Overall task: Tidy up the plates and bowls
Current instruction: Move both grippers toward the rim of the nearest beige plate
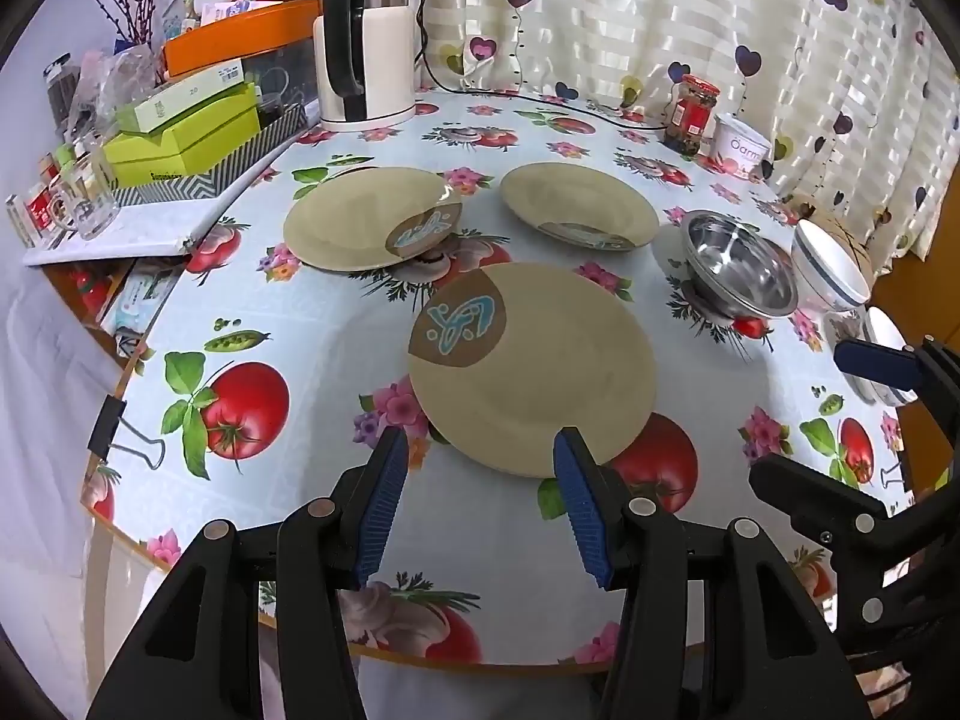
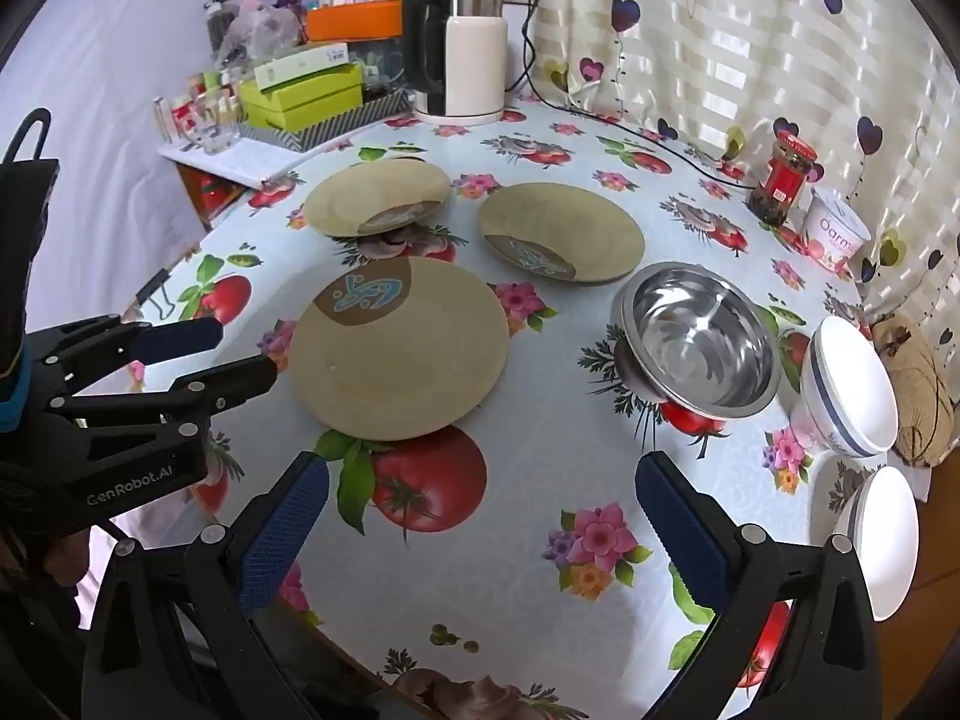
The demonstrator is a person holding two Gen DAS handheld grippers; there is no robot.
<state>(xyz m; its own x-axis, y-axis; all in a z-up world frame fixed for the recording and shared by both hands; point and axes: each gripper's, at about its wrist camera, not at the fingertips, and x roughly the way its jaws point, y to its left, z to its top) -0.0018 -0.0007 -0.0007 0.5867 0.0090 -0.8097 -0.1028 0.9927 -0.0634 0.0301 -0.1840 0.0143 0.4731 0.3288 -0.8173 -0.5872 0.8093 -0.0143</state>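
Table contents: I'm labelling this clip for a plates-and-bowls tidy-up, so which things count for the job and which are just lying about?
For the job:
near plate
far left plate
far right plate
steel bowl
striped white bowl
white bowl at the edge

Just lying about:
kettle
red-lidded jar
yoghurt tub
green boxes

A kettle (image 1: pixel 367 54) stands at the far edge of the surface (image 1: pixel 336 354), upper left of centre, its black cord (image 1: pixel 576 103) trailing right along the curtain (image 1: pixel 690 12). At upper right a red-lidded jar (image 1: pixel 691 114) stands just beside a white tub (image 1: pixel 739 147). Green boxes (image 1: pixel 180 135) are stacked at the left, glasses (image 1: pixel 90 198) below them. A binder clip (image 1: pixel 114 435) grips the surface's left edge.
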